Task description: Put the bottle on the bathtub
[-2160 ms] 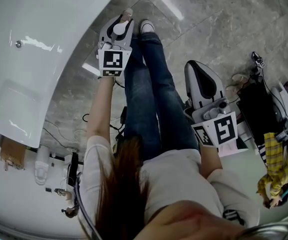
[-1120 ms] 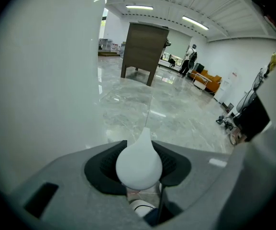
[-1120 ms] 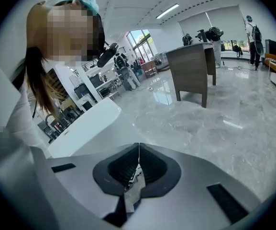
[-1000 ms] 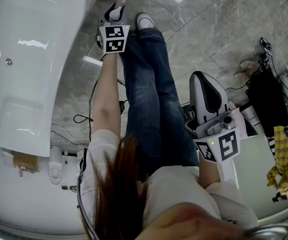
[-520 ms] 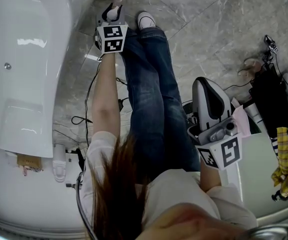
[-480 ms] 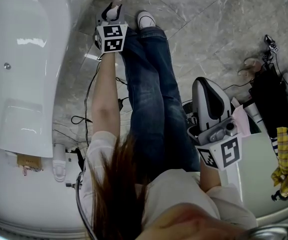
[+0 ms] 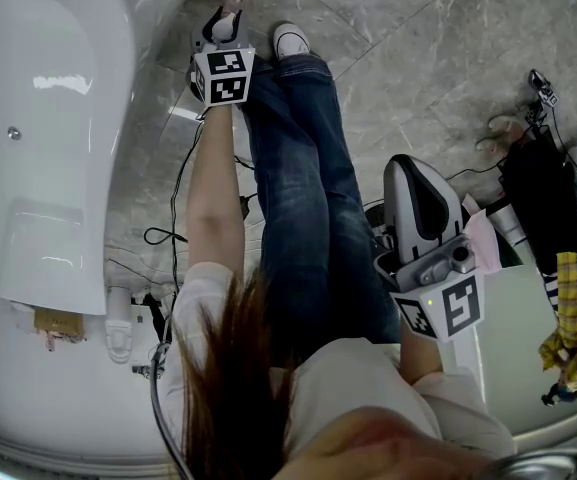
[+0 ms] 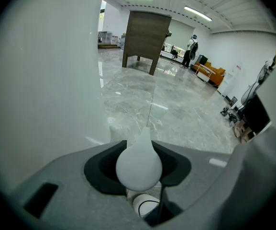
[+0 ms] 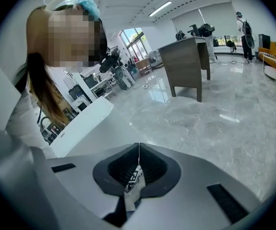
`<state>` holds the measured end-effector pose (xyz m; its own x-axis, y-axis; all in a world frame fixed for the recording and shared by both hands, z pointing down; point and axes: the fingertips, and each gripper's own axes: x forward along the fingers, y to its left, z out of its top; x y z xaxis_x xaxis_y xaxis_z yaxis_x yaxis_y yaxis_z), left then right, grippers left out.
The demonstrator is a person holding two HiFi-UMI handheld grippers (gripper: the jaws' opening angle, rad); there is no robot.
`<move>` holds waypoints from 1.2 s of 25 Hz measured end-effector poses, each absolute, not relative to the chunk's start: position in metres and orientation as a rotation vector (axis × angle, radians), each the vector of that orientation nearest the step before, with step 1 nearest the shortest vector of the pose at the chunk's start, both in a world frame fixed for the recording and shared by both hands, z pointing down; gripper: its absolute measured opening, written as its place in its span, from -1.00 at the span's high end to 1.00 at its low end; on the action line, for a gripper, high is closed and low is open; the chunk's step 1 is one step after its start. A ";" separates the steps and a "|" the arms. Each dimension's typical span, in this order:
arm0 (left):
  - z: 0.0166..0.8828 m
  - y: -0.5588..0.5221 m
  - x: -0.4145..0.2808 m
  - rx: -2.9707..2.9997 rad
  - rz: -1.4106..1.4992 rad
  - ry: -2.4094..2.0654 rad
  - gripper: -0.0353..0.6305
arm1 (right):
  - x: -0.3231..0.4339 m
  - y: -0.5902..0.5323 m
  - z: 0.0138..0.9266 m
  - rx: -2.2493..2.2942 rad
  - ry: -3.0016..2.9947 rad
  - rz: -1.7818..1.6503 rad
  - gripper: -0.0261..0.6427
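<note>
A white teardrop-shaped bottle point(image 8: 138, 166) sits between the black pads of my left gripper point(image 8: 140, 150), which is shut on it. In the head view that gripper point(image 7: 230, 13) is stretched out at the top, with the bottle point(image 7: 226, 28) low over the marble floor, close beside the outer wall of the white bathtub point(image 7: 38, 118). The tub's wall point(image 8: 42, 90) fills the left of the left gripper view. My right gripper point(image 7: 411, 168) hangs near the person's right hip. Its jaws point(image 9: 138, 147) are shut with nothing between them.
The person's jeans and a white shoe point(image 7: 290, 40) lie just right of the left gripper. Cables point(image 7: 168, 238) trail on the floor by the tub. A black bag point(image 7: 533, 188) and a yellow plaid cloth point(image 7: 565, 318) are at the right. A brown cabinet point(image 8: 145, 40) stands far off.
Since the earliest frame my left gripper has carried the bottle further out, up the picture, along the tub's side. Over the last half second nothing visibly moves. The right gripper has stayed put.
</note>
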<state>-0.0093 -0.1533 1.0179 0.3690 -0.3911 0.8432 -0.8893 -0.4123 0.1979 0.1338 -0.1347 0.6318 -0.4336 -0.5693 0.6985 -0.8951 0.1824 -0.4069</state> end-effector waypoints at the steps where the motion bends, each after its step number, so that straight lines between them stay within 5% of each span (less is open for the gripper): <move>1: 1.018 -0.150 -0.009 1.964 0.964 -1.104 0.49 | 0.136 -0.135 0.631 1.379 -2.076 1.134 0.89; 15: 1.018 -0.147 -0.008 1.941 0.983 -1.082 0.47 | 0.138 -0.140 0.626 1.364 -2.075 1.125 0.89; 21: 1.020 -0.141 -0.008 1.891 0.929 -1.072 0.24 | 0.132 -0.145 0.623 1.354 -2.096 1.116 0.89; 30: 0.990 -0.132 -0.016 1.857 0.885 -1.118 0.22 | 0.117 -0.146 0.605 1.333 -2.142 1.110 0.89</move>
